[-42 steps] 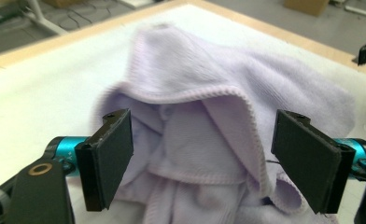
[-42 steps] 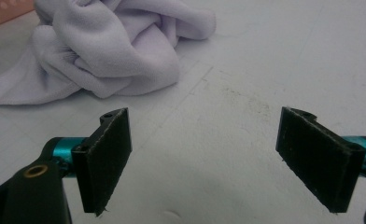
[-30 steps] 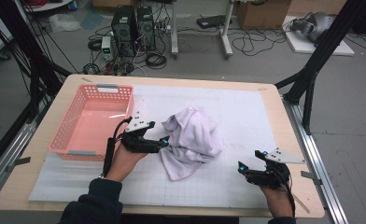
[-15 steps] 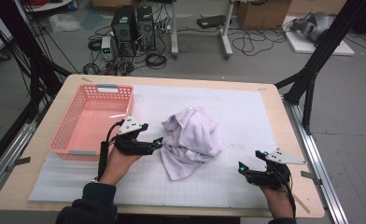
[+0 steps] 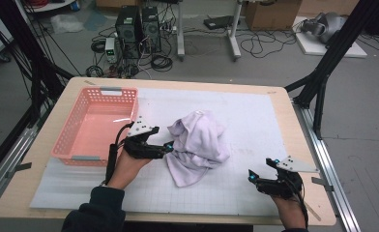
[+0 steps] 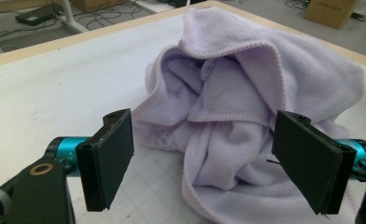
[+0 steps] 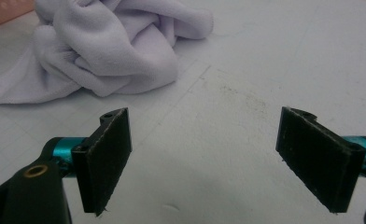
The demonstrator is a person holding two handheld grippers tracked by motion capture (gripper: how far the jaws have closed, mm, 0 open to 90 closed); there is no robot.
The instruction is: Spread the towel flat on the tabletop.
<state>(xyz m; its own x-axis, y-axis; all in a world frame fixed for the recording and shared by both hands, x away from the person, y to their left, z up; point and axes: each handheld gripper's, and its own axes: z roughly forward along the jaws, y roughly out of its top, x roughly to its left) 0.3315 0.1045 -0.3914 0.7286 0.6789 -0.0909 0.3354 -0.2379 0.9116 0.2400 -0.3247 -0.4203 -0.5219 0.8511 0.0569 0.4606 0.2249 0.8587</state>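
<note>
A crumpled lilac towel (image 5: 197,145) lies in a heap on the white gridded mat (image 5: 255,116) at the middle of the table. My left gripper (image 5: 167,148) sits at the towel's left edge, open, with the folds of the towel (image 6: 228,107) just beyond and partly between its black jaws. Near the front right of the mat my right gripper (image 5: 253,178) rests open, nothing between its jaws. From there the towel (image 7: 106,51) lies ahead and to the left, well apart.
A pink plastic basket (image 5: 98,126) stands on the left of the table, beside my left hand. The table's wooden edge (image 5: 303,145) runs along the right. Computers and cables crowd the floor (image 5: 144,29) beyond the far side.
My left gripper pulled back a little from the towel, then came forward to its left edge again. The right gripper stayed where it was.
</note>
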